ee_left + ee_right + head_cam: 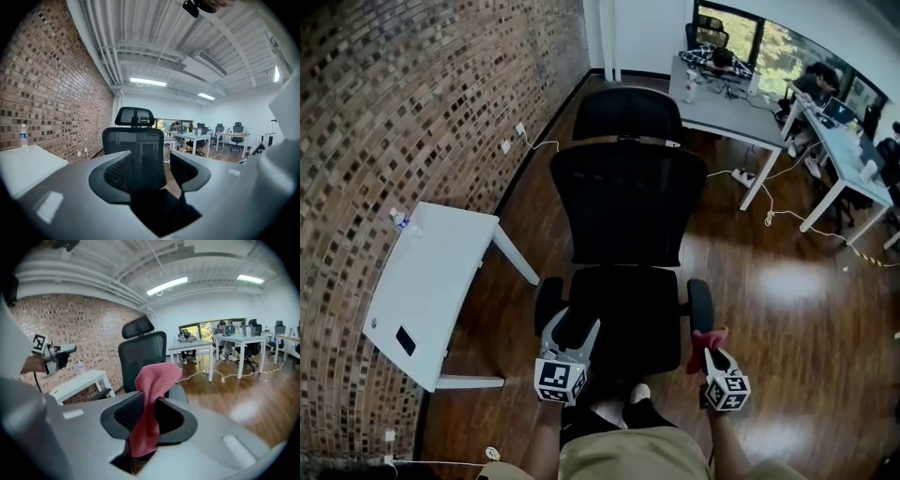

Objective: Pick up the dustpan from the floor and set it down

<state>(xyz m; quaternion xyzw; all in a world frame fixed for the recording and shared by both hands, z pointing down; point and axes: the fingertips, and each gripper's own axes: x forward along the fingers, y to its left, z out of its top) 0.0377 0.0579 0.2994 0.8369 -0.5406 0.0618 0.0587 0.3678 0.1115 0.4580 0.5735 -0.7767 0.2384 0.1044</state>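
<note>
A dark wooden floor (787,309) bounded by a brick wall (412,112) is recorded, with a black mesh-backed office chair (628,216) directly ahead. The left gripper (152,172) is held with its jaws a narrow gap apart and nothing between them. The right gripper (149,409) is clamped on a red fabric cloth (152,378) beside the chair seat; the dustpan is not seen in any view.

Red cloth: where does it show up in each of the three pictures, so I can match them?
Head view: the red cloth is low and right of centre, at the tip of the right gripper.
Left gripper view: not in it.
Right gripper view: the cloth is at the centre, pinched between the jaws, with its top standing up above them.
Shared landmark: the black office chair, seen in all three views.
</note>
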